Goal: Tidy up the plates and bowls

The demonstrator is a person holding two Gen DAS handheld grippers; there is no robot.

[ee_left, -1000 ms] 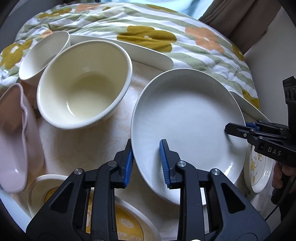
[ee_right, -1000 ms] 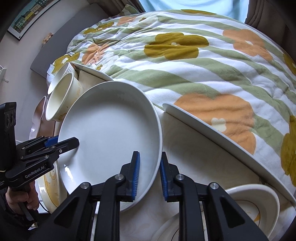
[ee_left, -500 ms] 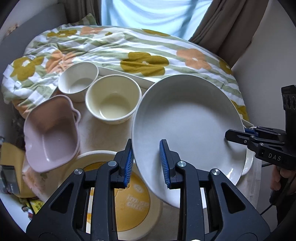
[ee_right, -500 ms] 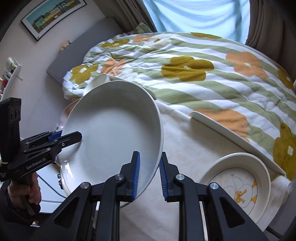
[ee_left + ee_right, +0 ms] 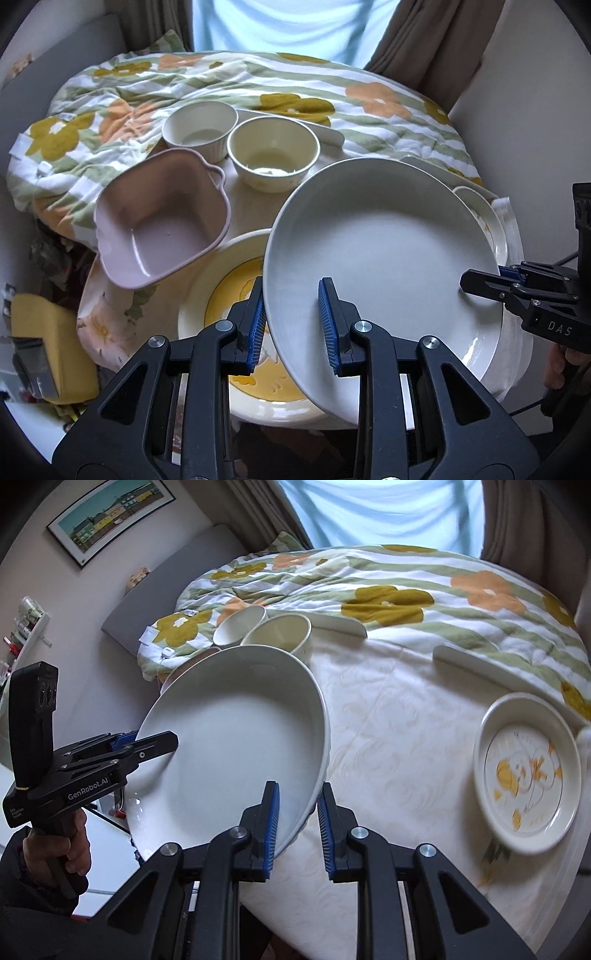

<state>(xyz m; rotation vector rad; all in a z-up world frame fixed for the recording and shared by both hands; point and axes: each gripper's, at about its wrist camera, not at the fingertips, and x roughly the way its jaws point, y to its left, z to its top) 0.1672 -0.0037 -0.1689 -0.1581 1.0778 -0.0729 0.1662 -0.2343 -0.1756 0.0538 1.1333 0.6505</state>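
Both grippers hold one large white deep plate (image 5: pixel 384 254) by opposite rims, lifted clear of the table and tilted. My left gripper (image 5: pixel 291 325) is shut on its near rim; my right gripper (image 5: pixel 295 819) is shut on the other rim (image 5: pixel 236 746). Under the plate lies a yellow-patterned plate (image 5: pixel 221 291). A pink square dish (image 5: pixel 162 218), a cream bowl (image 5: pixel 273 151) and a white ribbed bowl (image 5: pixel 199 125) stand at the back left. A small plate with yellow drawings (image 5: pixel 528 771) lies at the right.
The table wears a cream cloth (image 5: pixel 399 701) and abuts a bed with a flowered quilt (image 5: pixel 406 587). Flat white trays (image 5: pixel 476 664) lie along the quilt edge. A yellow object (image 5: pixel 48 339) sits low at the left. Curtains and a wall stand behind.
Both grippers have raised the large white plate and drawn it back toward me; the bowls and pink dish now look farther away, and the yellow-patterned plate shows beneath.
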